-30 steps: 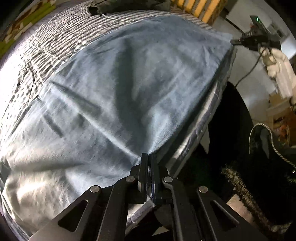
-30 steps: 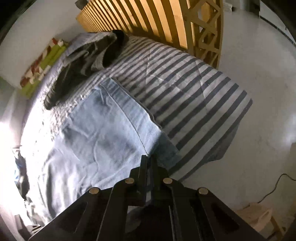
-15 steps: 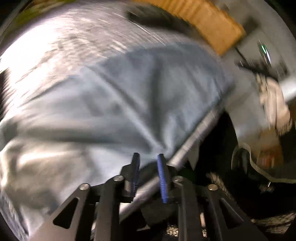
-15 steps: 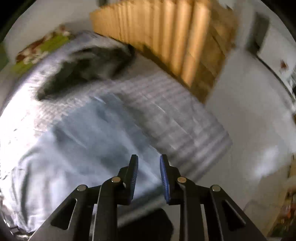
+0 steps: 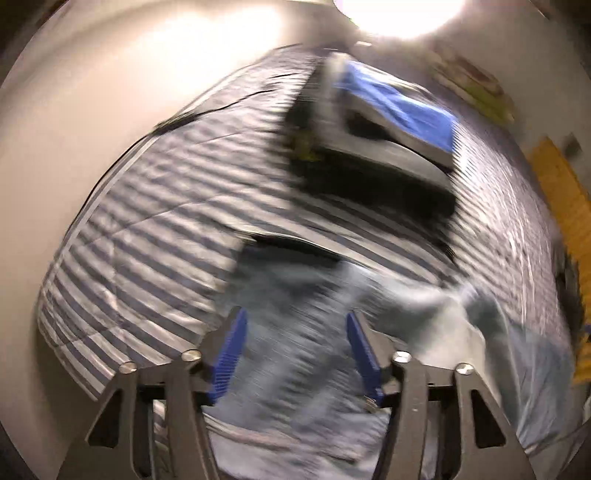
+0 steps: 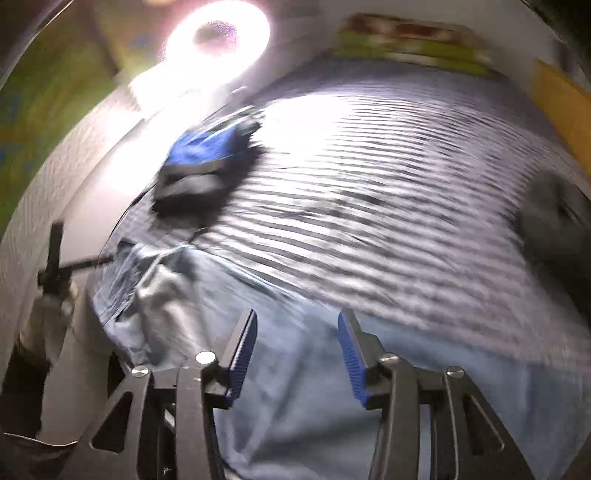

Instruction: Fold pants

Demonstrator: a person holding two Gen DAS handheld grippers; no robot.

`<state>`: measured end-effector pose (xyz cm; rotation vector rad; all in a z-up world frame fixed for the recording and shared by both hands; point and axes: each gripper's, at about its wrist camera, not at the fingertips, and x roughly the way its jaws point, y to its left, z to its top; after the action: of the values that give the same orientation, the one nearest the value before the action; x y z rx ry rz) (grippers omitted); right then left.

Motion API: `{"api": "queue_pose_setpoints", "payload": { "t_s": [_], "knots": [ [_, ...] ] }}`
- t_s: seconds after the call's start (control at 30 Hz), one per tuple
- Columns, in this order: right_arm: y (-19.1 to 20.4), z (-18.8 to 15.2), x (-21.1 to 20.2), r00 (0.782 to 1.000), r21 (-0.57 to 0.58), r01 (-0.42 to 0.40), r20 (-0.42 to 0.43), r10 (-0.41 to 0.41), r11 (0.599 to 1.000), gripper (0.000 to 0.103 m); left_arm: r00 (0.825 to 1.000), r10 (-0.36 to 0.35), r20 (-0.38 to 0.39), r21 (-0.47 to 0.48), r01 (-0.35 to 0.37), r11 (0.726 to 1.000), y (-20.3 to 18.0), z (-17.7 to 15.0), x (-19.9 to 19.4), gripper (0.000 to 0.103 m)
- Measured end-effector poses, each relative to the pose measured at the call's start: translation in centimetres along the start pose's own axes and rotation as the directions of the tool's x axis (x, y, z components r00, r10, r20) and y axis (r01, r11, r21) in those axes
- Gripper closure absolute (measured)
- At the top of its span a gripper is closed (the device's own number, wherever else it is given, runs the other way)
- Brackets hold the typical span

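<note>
Where the left gripper point(image 5: 293, 347) enters the left wrist view, its two blue-padded fingers point(image 5: 229, 350) stand wide apart, the jaws having just been opening, with nothing pinched between them. Pale blue pants point(image 5: 306, 354) lie below and beyond the gap, spread on a striped bedcover point(image 5: 147, 221); the pads do not press the cloth. One crumpled end of the pants rises in folds toward the right of this view. Farther out on the bedcover sits a stack of folded clothes point(image 5: 399, 122), dark below and bright blue on top. A yellow slatted headboard point(image 5: 561, 206) shows at the right edge, and a bright lamp point(image 5: 399, 14) glares at the top.

The right gripper point(image 6: 297, 350) likewise shows its blue pads parted to a moderate width, the jaws having just been opening, and holds nothing. The same pants point(image 6: 314, 406) fill the lower part of the right wrist view, flat beneath the fingers and bunched at the left near the bed's edge. The left gripper point(image 6: 70, 264) appears small at the left, just beside that bunched end. The folded stack point(image 6: 207, 166) lies beyond, near the lamp point(image 6: 218, 40). Both views are blurred, so fine detail of the cloth cannot be told.
</note>
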<state>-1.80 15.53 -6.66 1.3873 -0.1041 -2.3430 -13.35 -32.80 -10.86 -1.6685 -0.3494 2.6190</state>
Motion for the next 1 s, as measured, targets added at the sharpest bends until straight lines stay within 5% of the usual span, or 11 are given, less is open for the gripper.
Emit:
{"api": "queue_pose_setpoints", "payload": {
  "t_s": [0.13,0.37,0.53,0.63,0.67,0.7,0.77,0.9,1.0],
  "knots": [
    [4.0,5.4,7.5,0.975,-0.069,-0.196,-0.117,0.187,0.978,0.052,0.998,-0.055,-0.009,-0.088,0.054,0.995,3.5,1.7,2.6,0.024],
    [8.3,8.5,19.0,0.905,-0.020,-0.321,-0.300,0.301,0.947,0.051,0.983,-0.176,-0.059,-0.103,0.169,0.980,3.0,3.1,7.7,0.027],
    [9.3,8.9,23.2,0.843,0.060,-0.410,-0.356,0.403,0.910,0.051,0.978,-0.205,-0.035,-0.109,0.200,0.974,2.8,2.9,8.1,0.071],
    [9.8,8.6,24.4,0.812,0.096,-0.441,-0.381,0.442,0.893,0.051,0.980,-0.200,-0.013,-0.106,0.198,0.974,2.9,2.7,7.9,0.083],
    [10.0,8.6,24.8,0.800,0.111,-0.451,-0.390,0.456,0.886,0.054,0.980,-0.197,-0.005,-0.100,0.195,0.976,2.8,2.6,7.7,0.086],
    [10.3,8.5,25.1,0.789,0.123,-0.464,-0.393,0.472,0.877,0.071,0.982,-0.190,0.003,-0.092,0.190,0.978,2.6,2.4,7.4,0.088],
    [11.0,8.2,25.5,0.794,0.120,-0.450,-0.400,0.458,0.885,0.098,0.983,-0.180,0.028,-0.090,0.182,0.979,2.6,2.0,6.5,0.093],
    [11.5,8.2,22.7,0.828,0.085,-0.467,-0.308,0.469,0.880,0.102,0.978,-0.155,0.142,-0.103,0.170,0.980,3.3,0.9,2.9,0.097],
    [10.2,9.0,20.0,0.854,0.085,-0.485,-0.169,0.492,0.871,0.102,0.984,-0.126,0.122,-0.130,0.142,0.981,4.4,0.7,3.9,0.097]
  ]
}}
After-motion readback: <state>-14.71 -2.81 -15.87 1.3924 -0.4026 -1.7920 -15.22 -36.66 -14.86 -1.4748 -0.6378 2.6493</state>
